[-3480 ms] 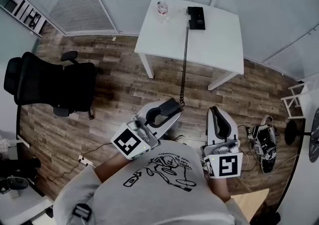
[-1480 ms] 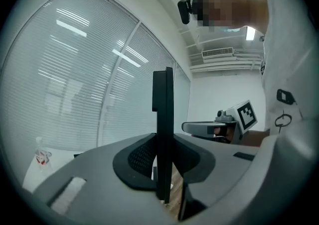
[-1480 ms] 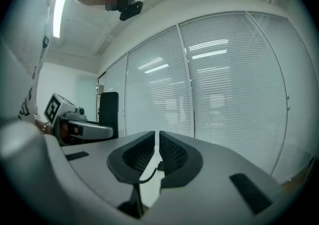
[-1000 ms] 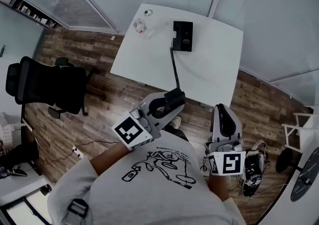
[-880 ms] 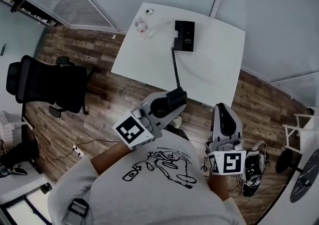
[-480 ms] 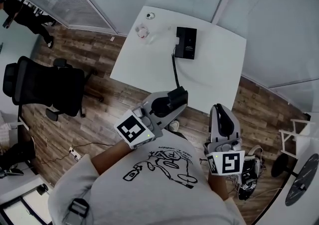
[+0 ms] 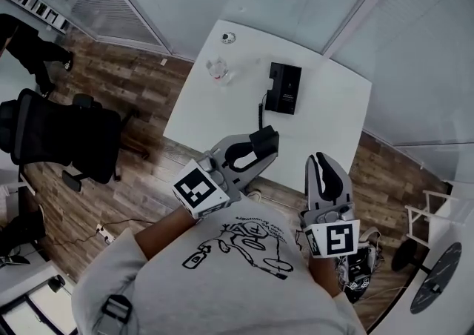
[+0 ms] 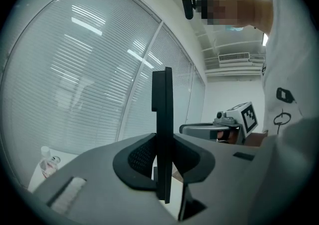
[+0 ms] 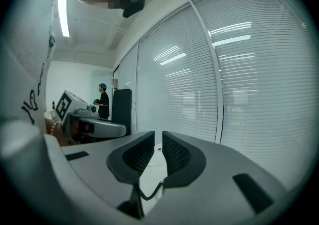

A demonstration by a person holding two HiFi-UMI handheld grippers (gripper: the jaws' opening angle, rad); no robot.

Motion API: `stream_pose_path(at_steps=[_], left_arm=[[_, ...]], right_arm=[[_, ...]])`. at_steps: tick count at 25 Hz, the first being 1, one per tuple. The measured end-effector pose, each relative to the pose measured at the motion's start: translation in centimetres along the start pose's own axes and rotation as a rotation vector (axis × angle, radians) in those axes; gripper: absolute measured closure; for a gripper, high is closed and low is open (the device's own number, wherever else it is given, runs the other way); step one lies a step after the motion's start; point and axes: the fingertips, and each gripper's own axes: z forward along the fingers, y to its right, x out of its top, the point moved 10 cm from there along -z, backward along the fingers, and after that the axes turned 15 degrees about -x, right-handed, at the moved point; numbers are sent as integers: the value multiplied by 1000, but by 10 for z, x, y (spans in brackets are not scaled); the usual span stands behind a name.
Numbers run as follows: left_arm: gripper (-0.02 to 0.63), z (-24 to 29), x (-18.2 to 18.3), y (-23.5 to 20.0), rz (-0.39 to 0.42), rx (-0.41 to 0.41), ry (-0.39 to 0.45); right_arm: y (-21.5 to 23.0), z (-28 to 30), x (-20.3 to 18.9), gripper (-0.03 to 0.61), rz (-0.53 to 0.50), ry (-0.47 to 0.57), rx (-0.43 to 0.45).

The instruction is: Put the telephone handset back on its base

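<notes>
Black telephone handset (image 8: 162, 119) is clamped edgewise in the left gripper (image 7: 257, 150); right gripper (image 7: 324, 170) closed, empty. Risk: a tugged coiled black cord (image 7: 260, 113) could drag the black rectangular base (image 7: 284, 89) across the white table (image 7: 215, 111).

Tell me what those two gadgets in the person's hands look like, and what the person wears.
The left gripper and the right gripper are rounded light-grey shells, each with two curved jaws lined with black textured pads. Each carries a white cube with black square markers. The person wears a grey short-sleeved T-shirt with a black line drawing.
</notes>
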Motion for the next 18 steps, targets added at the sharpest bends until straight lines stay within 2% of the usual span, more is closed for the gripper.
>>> stream_pose_path(at_steps=[9,18], left_arm=[[540,-9,12,-79,-26,-40,15],[540,-9,9,-121,-58,-60,-8]], right_arm=[[-24,73,5,551,-19,-52,30],[-39,111,-9,474,-1,-111,68]])
